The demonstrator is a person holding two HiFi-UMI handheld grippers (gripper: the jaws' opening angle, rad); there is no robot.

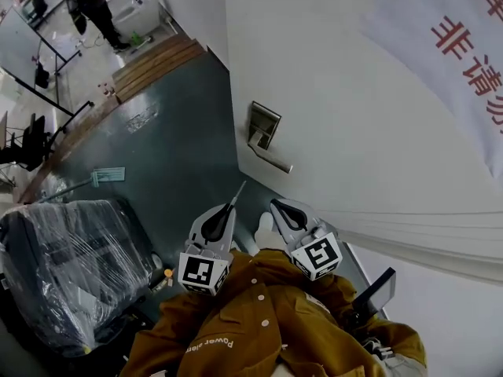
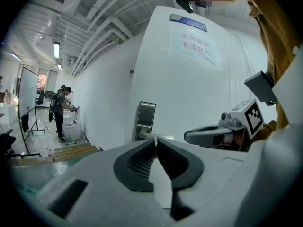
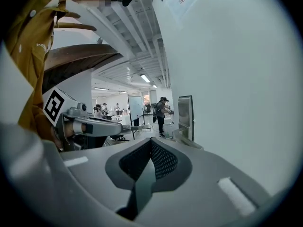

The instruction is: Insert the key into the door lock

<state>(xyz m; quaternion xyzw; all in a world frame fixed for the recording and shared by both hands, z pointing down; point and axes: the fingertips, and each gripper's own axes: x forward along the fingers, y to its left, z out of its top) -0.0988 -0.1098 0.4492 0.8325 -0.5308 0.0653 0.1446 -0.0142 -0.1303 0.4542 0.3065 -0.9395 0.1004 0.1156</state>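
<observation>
Key (image 1: 236,194): thin, stiff, light metal, likely slippery. Pinched at rear end between pressed-together jaws of left gripper (image 1: 228,209), blade jutting forward. A firm hold near the head should stop it twisting. Tip points toward lock (image 1: 265,124) above handle (image 1: 272,160) on door (image 1: 354,93), not touching; keyhole not discernible. Right gripper (image 1: 281,206) alongside, jaws pressed together, empty.

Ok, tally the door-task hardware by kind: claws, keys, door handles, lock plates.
Claws: 2 (left claw, right claw)
Key: 1
Door handle: 1
Lock plate: 1
Total: 5
</observation>
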